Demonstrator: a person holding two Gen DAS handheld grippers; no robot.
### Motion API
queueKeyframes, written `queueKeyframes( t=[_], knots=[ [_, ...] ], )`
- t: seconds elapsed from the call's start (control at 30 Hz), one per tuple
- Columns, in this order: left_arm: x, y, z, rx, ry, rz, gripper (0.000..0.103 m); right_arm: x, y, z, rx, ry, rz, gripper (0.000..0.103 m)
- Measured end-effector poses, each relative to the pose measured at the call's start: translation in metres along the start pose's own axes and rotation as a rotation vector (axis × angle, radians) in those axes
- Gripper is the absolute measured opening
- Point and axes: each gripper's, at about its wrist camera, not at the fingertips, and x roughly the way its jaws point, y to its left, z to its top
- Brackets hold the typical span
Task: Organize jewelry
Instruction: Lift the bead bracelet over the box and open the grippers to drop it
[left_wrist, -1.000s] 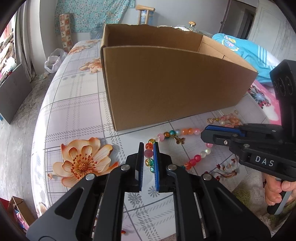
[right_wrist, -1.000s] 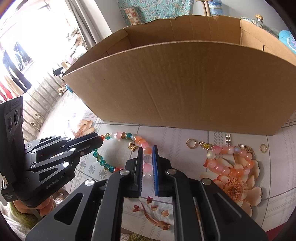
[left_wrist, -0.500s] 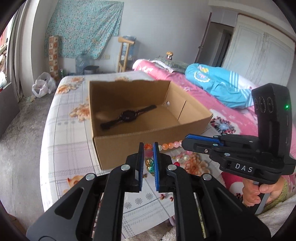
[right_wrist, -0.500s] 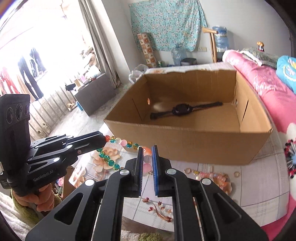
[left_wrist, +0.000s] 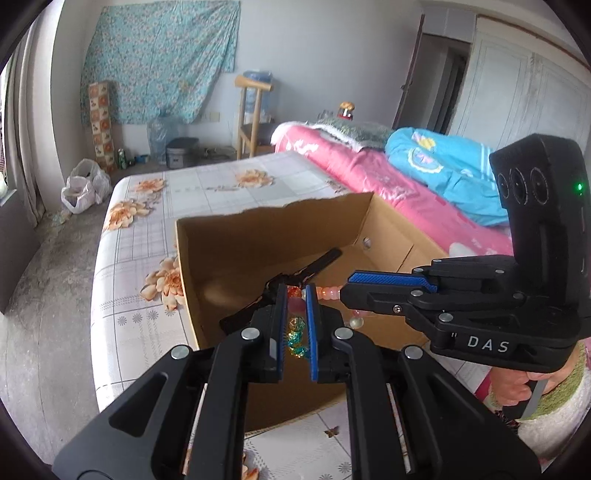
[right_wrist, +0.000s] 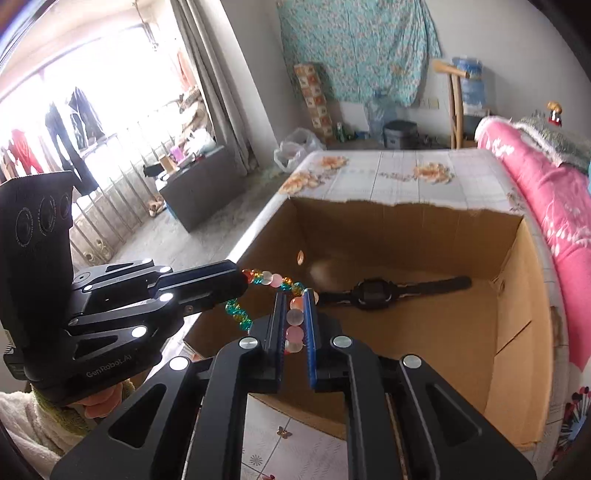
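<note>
**Desk:** What goes under the picture?

**Photographer:** A person's left tongs and right tongs hold one beaded necklace between them, strung in the air at the near rim of an open cardboard box. Each pair is closed narrow on beads: the left on orange, pink and teal ones, the right on pale pink and white ones.

**Desk:** And where is the strand, exactly?

**Photographer:** Off the surface, sagging between the two grips, over or just short of the near wall; I cannot tell which from these angles.

**Desk:** Anything put away?

**Photographer:** A black wristwatch lies flat on the box floor, straps spread. By my reading that piece is done.

**Desk:** What remains?

**Photographer:** The necklace has yet to go in; it seems to need carrying over the rim and letting go from both ends. Whether other jewellery waits on the surface, these views do not show. I would put the job partway through.
</note>
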Motion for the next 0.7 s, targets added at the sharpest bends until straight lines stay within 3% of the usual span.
queueKeyframes(
  t=[0.2, 0.3, 0.5, 0.7],
  knots=[
    [0.033, 0.012, -0.017, 0.020, 0.119, 0.042, 0.009, 0.055, -0.021, -0.015, 0.086, 0.228, 0.039, 0.010],
    [0.036, 0.015, -0.021, 0.021, 0.131, 0.054, 0.009, 0.062, -0.022, -0.022, 0.102, 0.269, 0.036, 0.010],
    [0.030, 0.018, -0.023, 0.009, 0.108, 0.075, 0.009, 0.056, -0.033, -0.021, 0.136, 0.243, 0.028, 0.010],
    [0.003, 0.019, -0.022, -0.009, 0.020, 0.086, 0.009, 0.017, -0.037, -0.019, 0.133, 0.116, 0.012, 0.011]
  ],
)
